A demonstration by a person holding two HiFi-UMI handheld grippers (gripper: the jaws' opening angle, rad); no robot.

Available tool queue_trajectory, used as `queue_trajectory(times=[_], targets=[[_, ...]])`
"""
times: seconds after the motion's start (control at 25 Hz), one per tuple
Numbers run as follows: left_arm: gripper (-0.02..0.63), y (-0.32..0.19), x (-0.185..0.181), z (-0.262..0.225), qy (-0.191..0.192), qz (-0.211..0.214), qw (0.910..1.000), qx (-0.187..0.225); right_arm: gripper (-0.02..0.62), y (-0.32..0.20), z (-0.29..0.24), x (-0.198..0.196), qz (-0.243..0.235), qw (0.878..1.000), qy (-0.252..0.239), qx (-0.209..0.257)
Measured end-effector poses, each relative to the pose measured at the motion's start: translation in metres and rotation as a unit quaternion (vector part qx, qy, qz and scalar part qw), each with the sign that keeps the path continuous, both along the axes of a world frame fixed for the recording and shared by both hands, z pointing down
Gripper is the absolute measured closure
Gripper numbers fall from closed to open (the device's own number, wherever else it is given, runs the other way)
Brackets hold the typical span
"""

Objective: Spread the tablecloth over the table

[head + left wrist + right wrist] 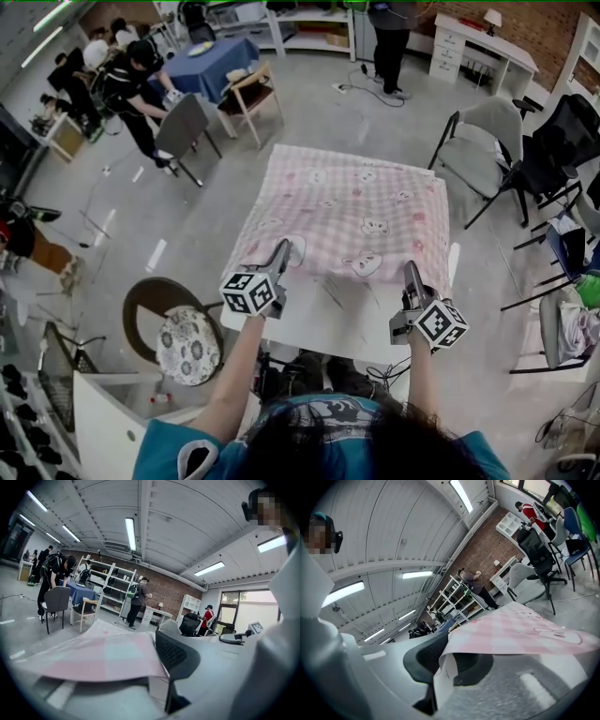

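A pink checked tablecloth (356,211) with bunny prints covers the far part of the white table (347,314); the near strip of the tabletop is bare. My left gripper (284,249) is shut on the cloth's near left corner. My right gripper (410,271) is shut on the near right corner. In the left gripper view the cloth (93,660) runs in beside the black pad (177,654). The right gripper view has the cloth's edge (520,630) and its white label (446,679) caught between the dark pads (421,660).
A round stool with a floral cushion (187,343) stands close at the table's left. A grey chair (483,141) and a black office chair (562,141) stand at the right. Farther back are another chair (183,127), a blue-covered table (211,61) and several people.
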State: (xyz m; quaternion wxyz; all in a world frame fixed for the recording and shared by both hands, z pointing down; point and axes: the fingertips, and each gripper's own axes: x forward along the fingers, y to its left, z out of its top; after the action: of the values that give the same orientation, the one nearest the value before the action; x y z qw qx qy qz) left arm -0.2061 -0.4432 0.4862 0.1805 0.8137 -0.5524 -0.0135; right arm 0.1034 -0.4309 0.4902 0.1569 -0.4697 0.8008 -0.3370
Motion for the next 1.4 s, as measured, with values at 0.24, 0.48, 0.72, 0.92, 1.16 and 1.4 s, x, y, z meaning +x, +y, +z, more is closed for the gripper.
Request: queue_trajectory(times=[0.24,0.48,0.72,0.92,1.16,1.4], targets=[[0.541,0.017,-0.010,0.014,0.005,-0.010,0.9998,-0.017,0.568,0.023,0.020,-0.009,-0.004,1.000,-0.003,-0.026],[0.541,0.046,-0.019,0.041,0.029,-0.011,0.9987,-0.039,0.569,0.057,0.043,-0.015,-0.002,0.999,-0.008,-0.054],[0.541,0.082,-0.033,0.065,0.055,0.002,0.9967,-0.060,0.569,0.100,0.064,-0.027,0.014,0.996,-0.015,-0.088],[0.543,0.109,-0.046,0.086,0.084,0.006,0.9933,-0.078,0.569,0.133,0.076,-0.040,0.020,0.995,-0.005,-0.101],[0.541,0.139,-0.054,0.109,0.097,0.009,0.9900,-0.101,0.568,0.167,0.092,-0.051,0.025,0.992,0.002,-0.126],[0.541,0.164,-0.058,0.139,0.124,0.009,0.9836,-0.130,0.566,0.191,0.115,-0.052,0.037,0.987,0.015,-0.154]])
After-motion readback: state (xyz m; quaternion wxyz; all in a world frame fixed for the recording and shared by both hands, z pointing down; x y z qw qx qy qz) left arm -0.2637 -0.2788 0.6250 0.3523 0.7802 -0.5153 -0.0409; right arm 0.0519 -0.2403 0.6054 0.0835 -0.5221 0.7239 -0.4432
